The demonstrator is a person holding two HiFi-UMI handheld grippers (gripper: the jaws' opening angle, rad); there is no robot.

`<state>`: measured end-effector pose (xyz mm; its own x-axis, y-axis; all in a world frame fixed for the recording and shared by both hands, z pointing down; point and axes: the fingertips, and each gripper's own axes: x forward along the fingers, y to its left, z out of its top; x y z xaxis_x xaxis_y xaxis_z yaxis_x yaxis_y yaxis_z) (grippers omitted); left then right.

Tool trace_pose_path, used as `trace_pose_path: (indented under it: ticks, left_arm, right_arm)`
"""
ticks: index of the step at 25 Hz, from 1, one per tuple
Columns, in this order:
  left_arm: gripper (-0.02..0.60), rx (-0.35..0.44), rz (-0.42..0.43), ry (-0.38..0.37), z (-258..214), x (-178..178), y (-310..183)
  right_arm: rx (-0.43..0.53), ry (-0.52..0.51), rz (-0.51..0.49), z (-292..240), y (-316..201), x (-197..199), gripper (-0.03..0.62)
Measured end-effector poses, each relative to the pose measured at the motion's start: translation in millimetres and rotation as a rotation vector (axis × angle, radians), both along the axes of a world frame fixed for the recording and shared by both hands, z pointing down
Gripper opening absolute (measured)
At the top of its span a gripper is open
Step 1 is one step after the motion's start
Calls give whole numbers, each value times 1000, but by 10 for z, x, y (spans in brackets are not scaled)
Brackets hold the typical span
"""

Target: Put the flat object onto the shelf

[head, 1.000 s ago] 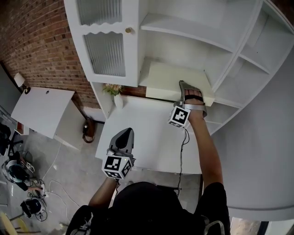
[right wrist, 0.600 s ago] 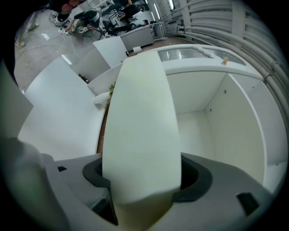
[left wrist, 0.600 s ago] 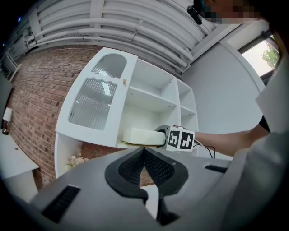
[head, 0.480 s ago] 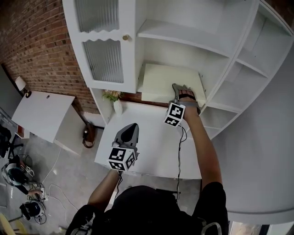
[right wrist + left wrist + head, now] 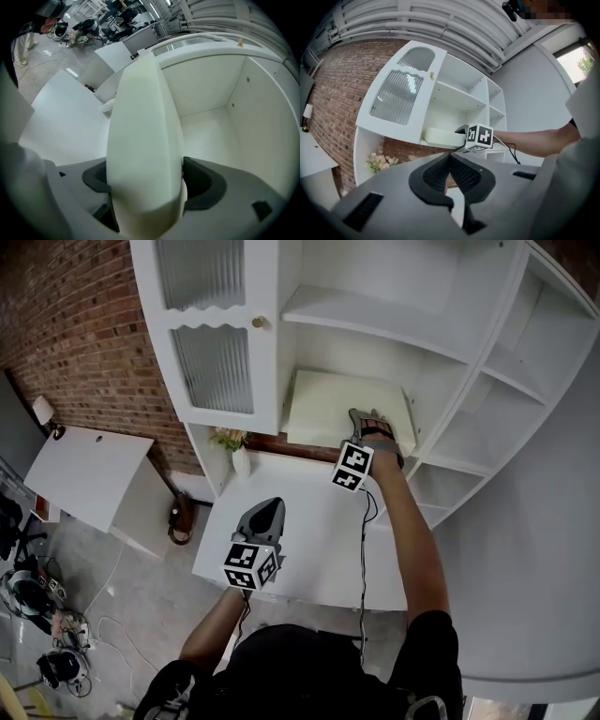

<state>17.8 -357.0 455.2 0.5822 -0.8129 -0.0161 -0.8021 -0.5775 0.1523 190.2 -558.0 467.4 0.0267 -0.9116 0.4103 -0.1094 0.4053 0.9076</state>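
The flat object (image 5: 337,409) is a pale cream slab lying on the lower shelf (image 5: 419,454) of the white cabinet. My right gripper (image 5: 375,423) reaches into that shelf at the slab's near right edge. In the right gripper view the slab (image 5: 140,131) runs between the two jaws of that gripper (image 5: 145,187); they have just been opening and stand wide, with a sliver of gap at the right pad. The left gripper (image 5: 267,512) hovers over the white table, shut and empty. In its own view its pads (image 5: 450,161) meet, with the slab (image 5: 440,137) ahead.
A white table (image 5: 300,531) stands under the cabinet. A small vase of flowers (image 5: 234,442) sits at the table's back left. The ribbed-glass cabinet door (image 5: 211,352) hangs left of the shelf, with brick wall behind. A second white table (image 5: 84,465) and floor cables lie left.
The right gripper has gone a little deeper into the shelf with the slab, which now lies further in. The left gripper has drifted slightly over the table.
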Motion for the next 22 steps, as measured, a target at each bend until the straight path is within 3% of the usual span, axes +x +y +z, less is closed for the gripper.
trace_pose_path:
  ticks: [22]
  left_arm:
    - [9,-12,-37,21,21,-290,125]
  right_arm:
    - [-36,33,77,92,-248,9,443]
